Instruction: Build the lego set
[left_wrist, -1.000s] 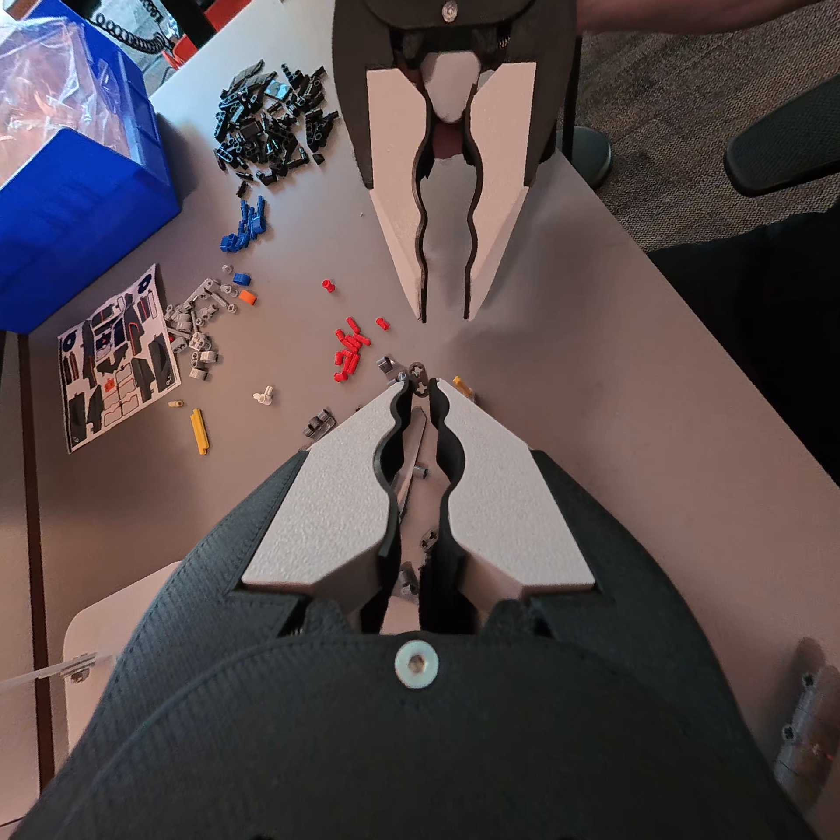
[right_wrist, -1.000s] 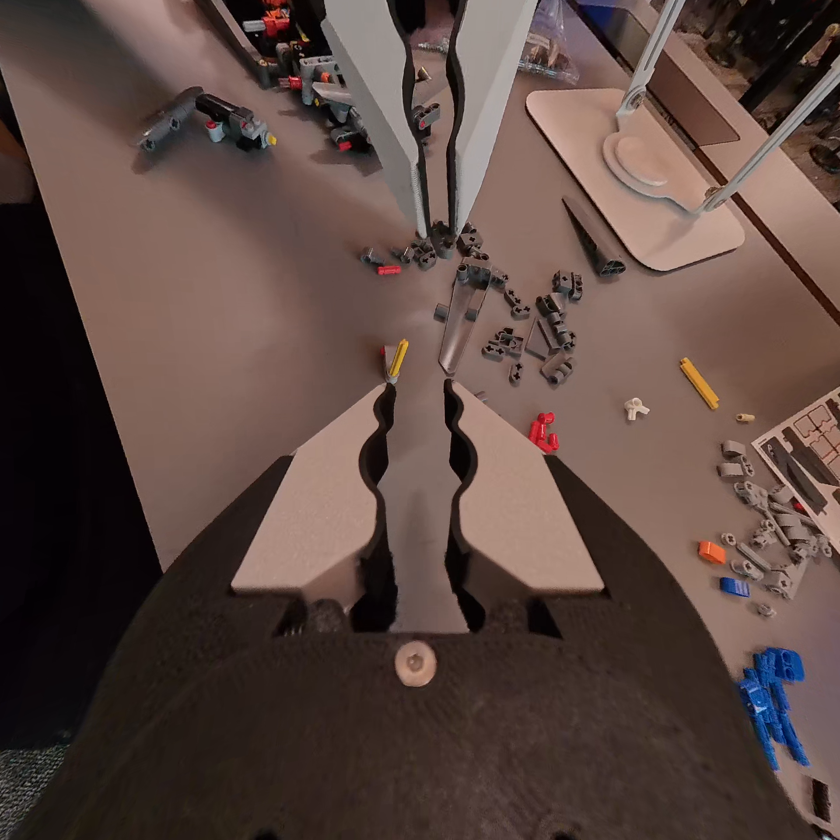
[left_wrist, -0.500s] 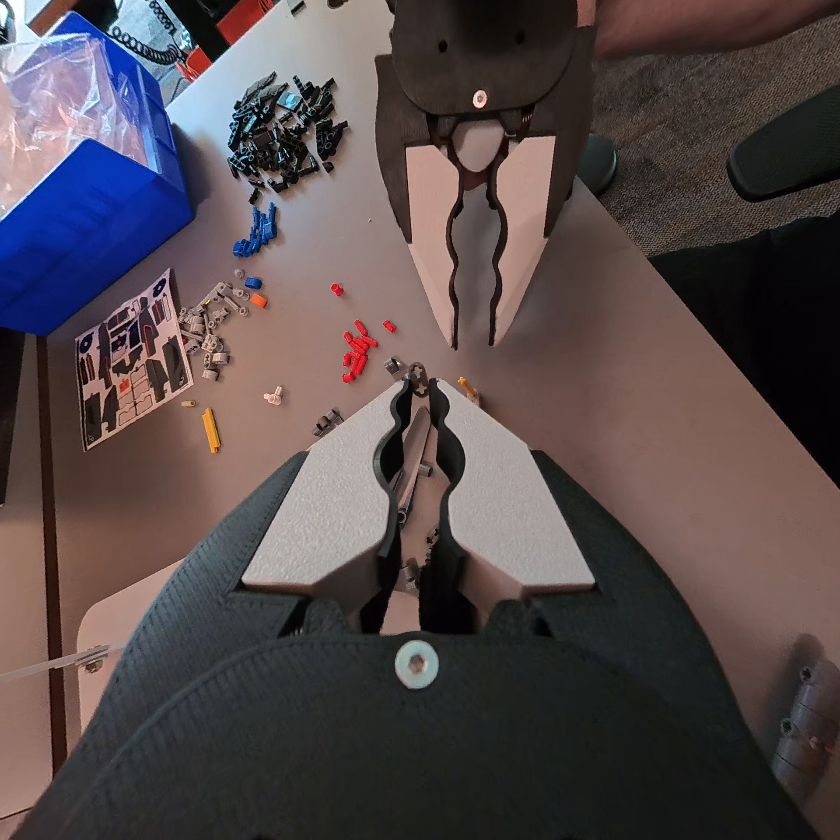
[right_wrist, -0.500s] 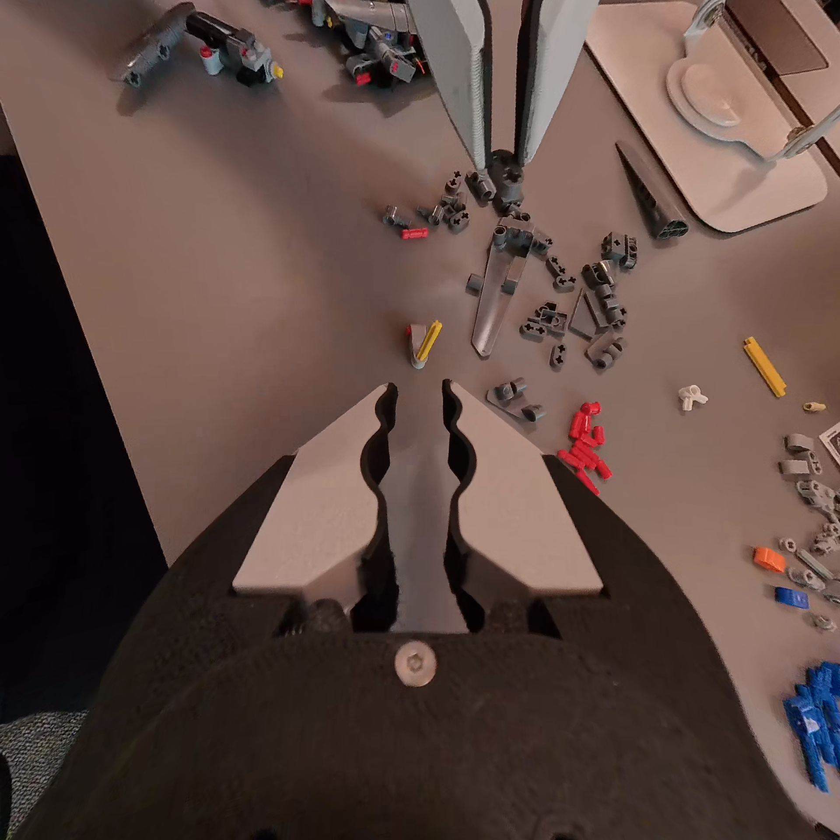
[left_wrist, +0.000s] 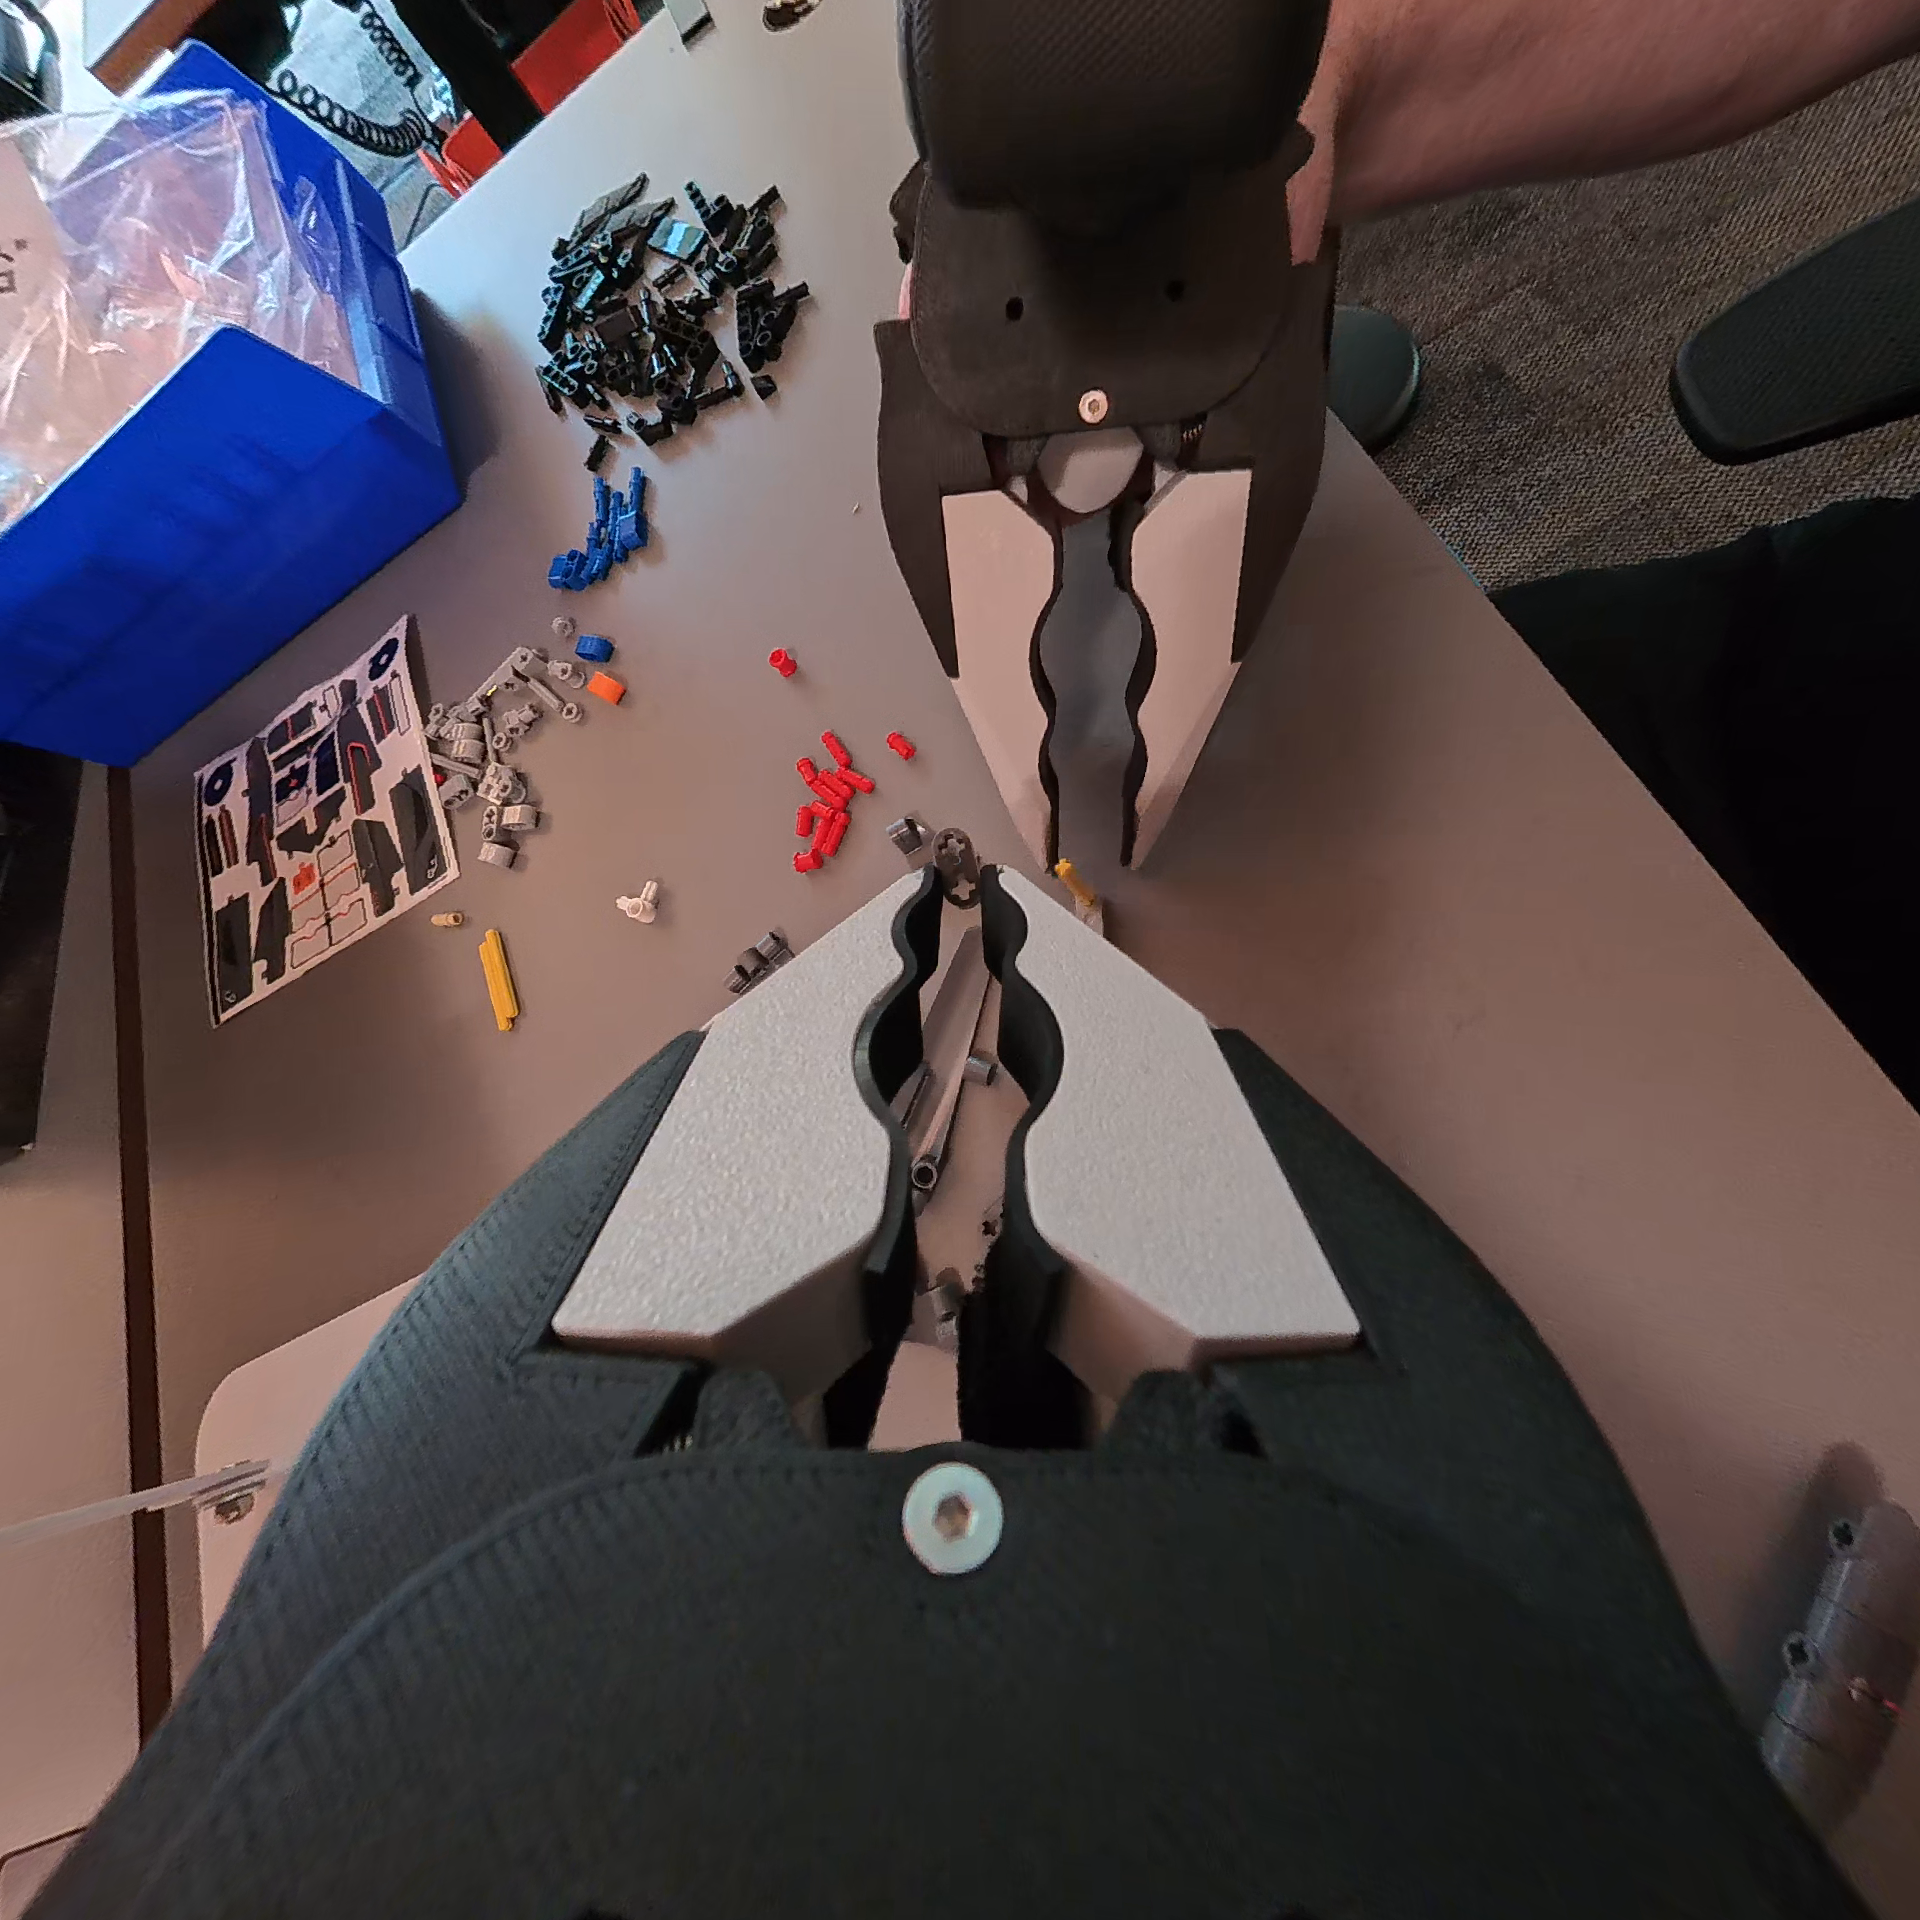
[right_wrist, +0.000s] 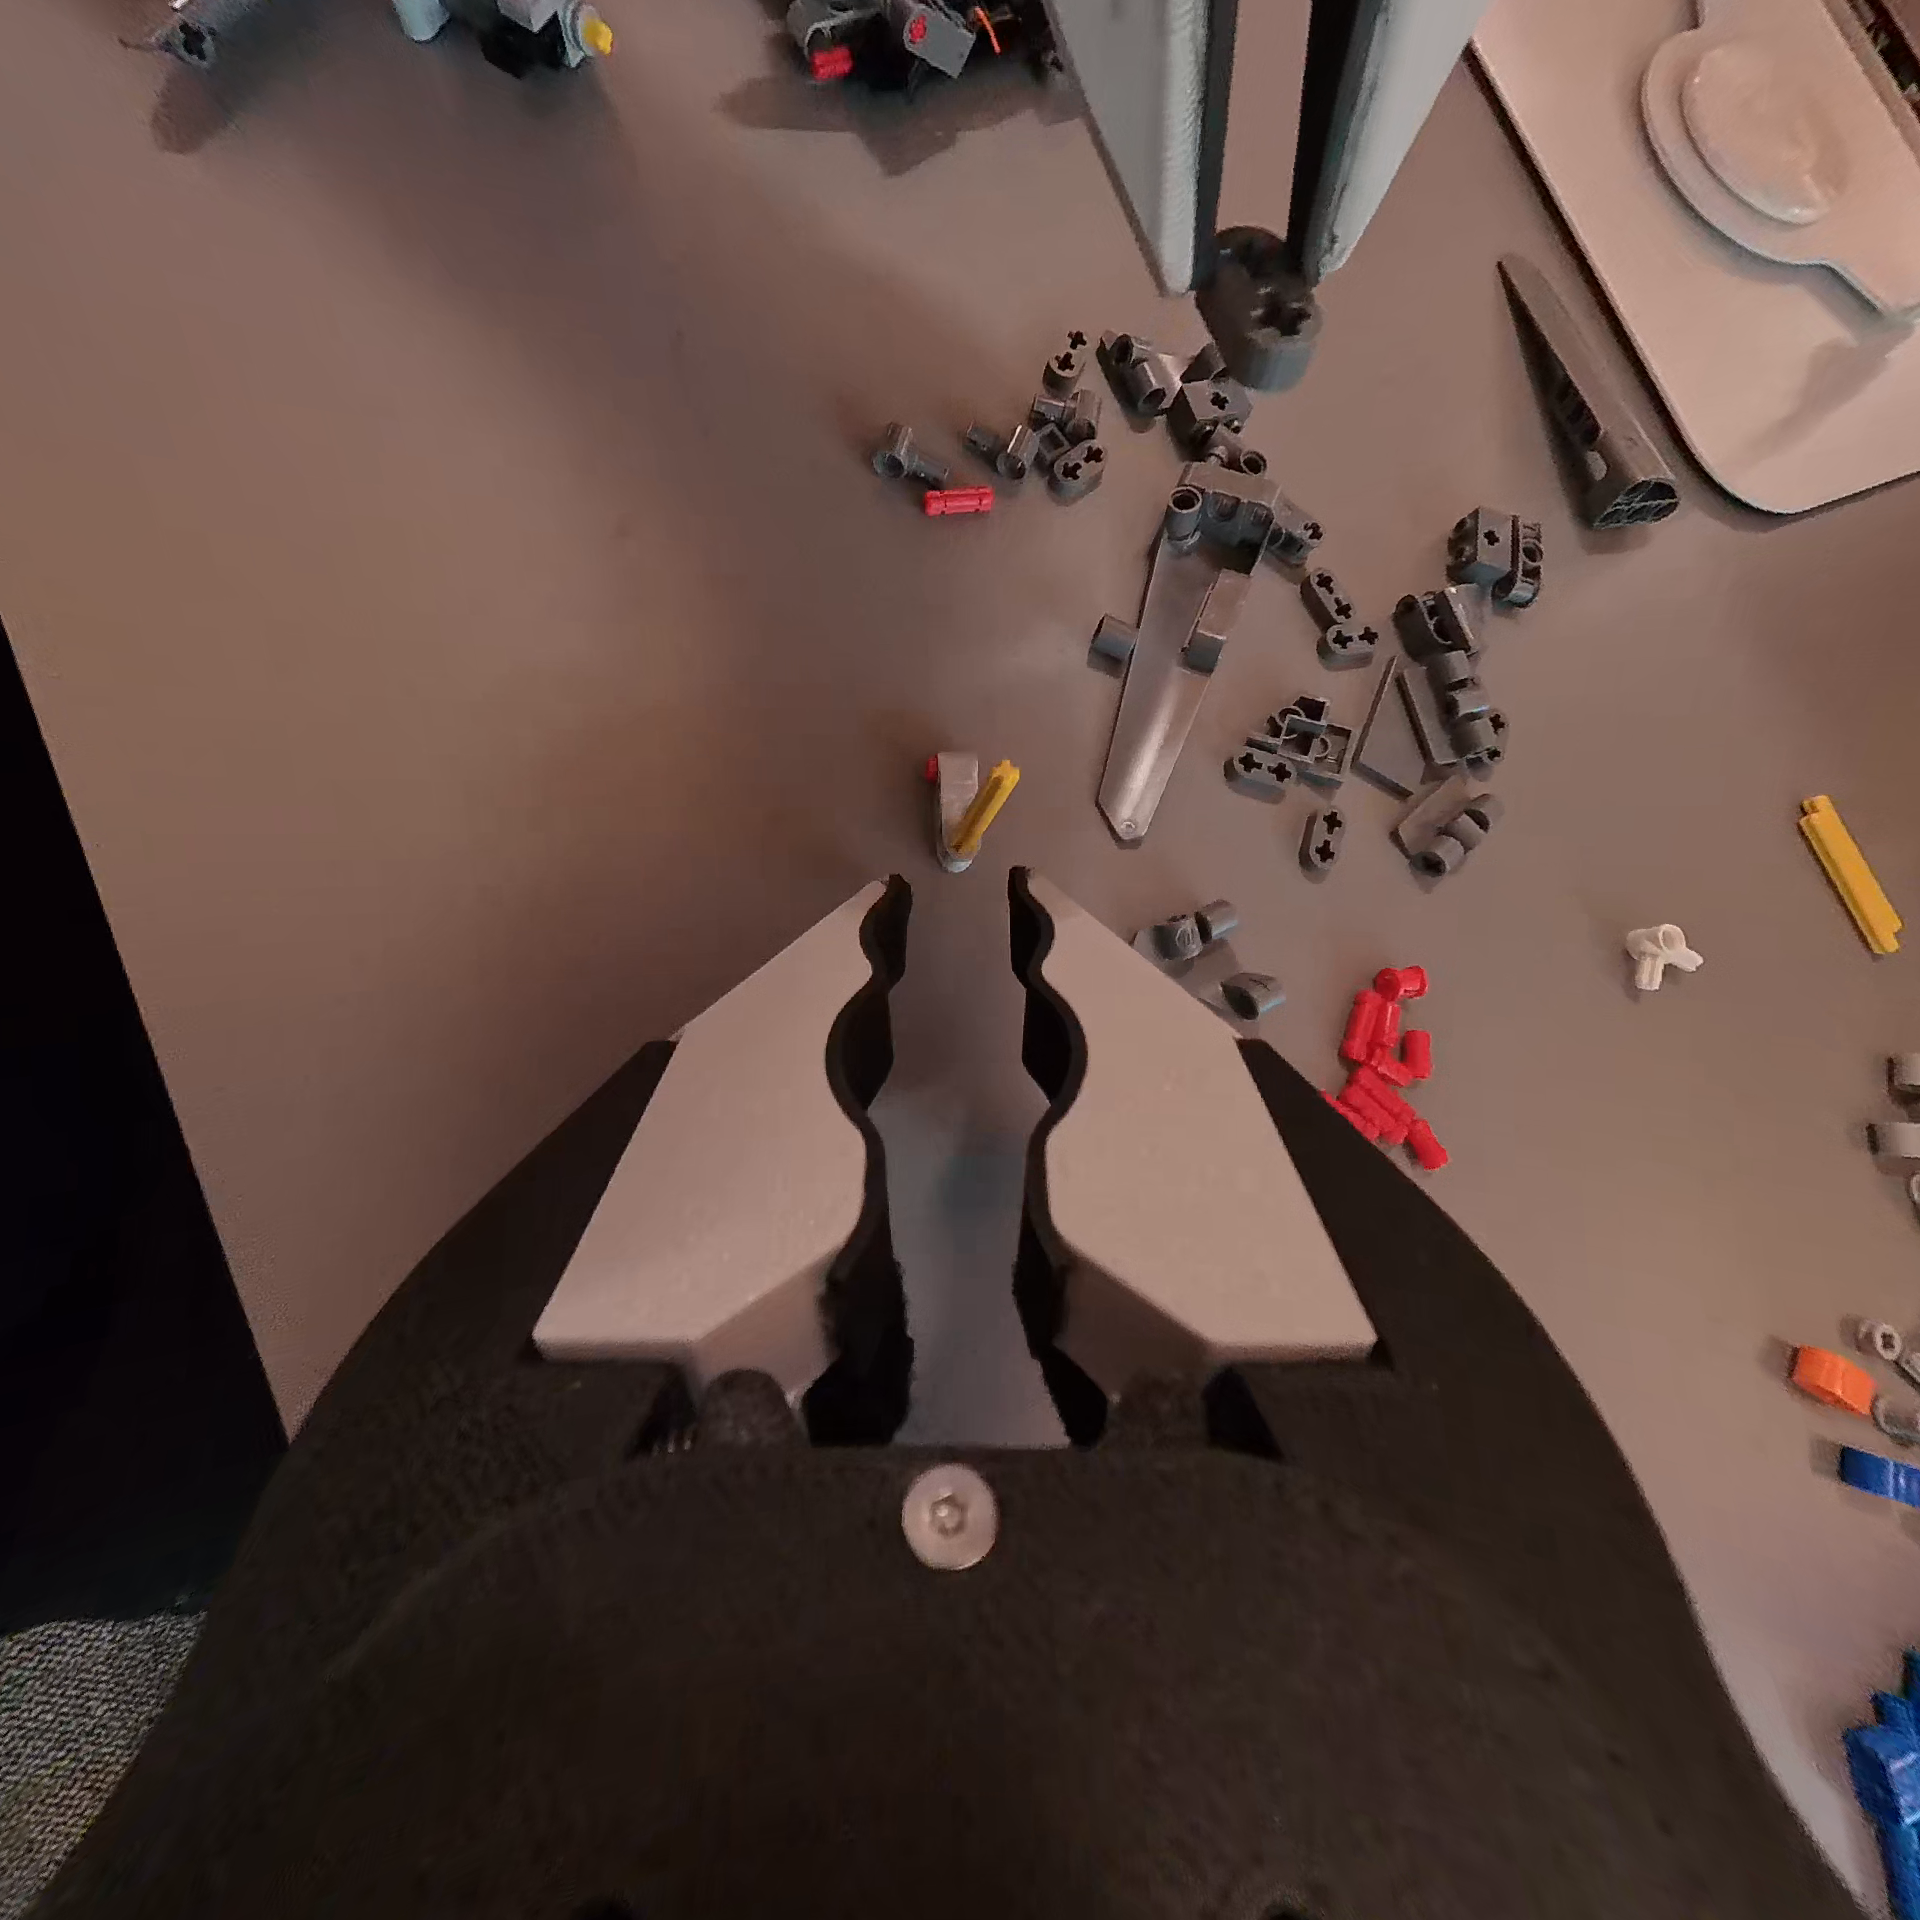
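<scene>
My left tongs (left_wrist: 958, 902) pinch a small dark grey two-hole plastic link (left_wrist: 956, 865); my right tongs (right_wrist: 958, 883) hang slightly parted, bare, seemingly just above a grey-and-yellow peg piece (right_wrist: 966, 810).

This looks like an office or lab workspace. A long grey desk (left_wrist: 1351, 1039) stands on grey carpet (left_wrist: 1621, 343), with the armrest of an office chair (left_wrist: 1808, 364) beside it on the right. At the far left sit a blue storage bin (left_wrist: 208, 540) and a coiled black cable (left_wrist: 364, 94). Small plastic building pieces lie sorted by colour, black (left_wrist: 665, 312), red (left_wrist: 826, 800) and grey (right_wrist: 1351, 665), beside a sticker sheet (left_wrist: 312, 821).
</scene>
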